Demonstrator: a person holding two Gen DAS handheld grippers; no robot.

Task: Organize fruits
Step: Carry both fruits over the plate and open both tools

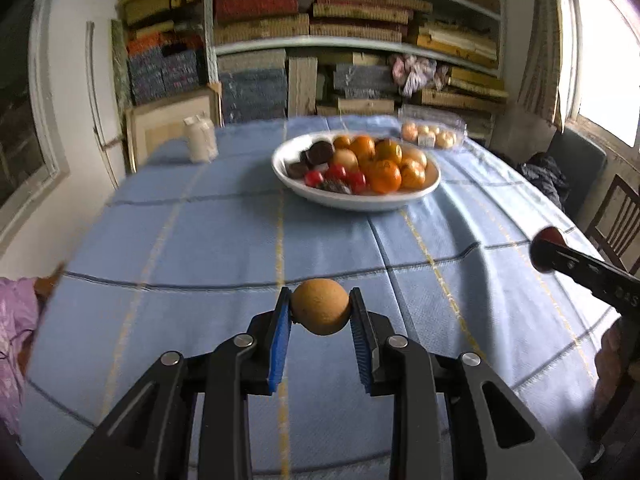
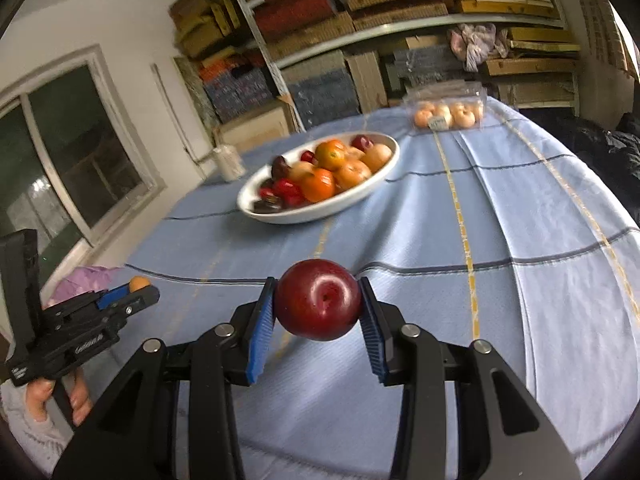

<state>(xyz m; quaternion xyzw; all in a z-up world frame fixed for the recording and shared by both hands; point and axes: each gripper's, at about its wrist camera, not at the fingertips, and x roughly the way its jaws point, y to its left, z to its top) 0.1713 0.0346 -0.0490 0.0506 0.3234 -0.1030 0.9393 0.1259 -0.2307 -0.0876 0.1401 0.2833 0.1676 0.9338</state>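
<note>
My left gripper (image 1: 320, 306) is shut on a small tan round fruit (image 1: 320, 305) and holds it above the blue tablecloth. My right gripper (image 2: 318, 304) is shut on a dark red plum (image 2: 318, 305), also above the cloth. A white oval bowl (image 1: 384, 202) stands further back with oranges (image 1: 385, 176), small red fruits and dark fruits in it; it also shows in the right wrist view (image 2: 320, 212). The right gripper shows at the right edge of the left wrist view (image 1: 546, 250). The left gripper shows at the left of the right wrist view (image 2: 140, 286).
A clear plastic box of pale round fruits (image 1: 434, 130) lies behind the bowl. A white jar (image 1: 200, 138) stands at the table's far left. A purple bag (image 1: 16, 320) lies at the left edge. A wooden chair (image 1: 616, 220) stands at the right. Shelves of stacked goods fill the back wall.
</note>
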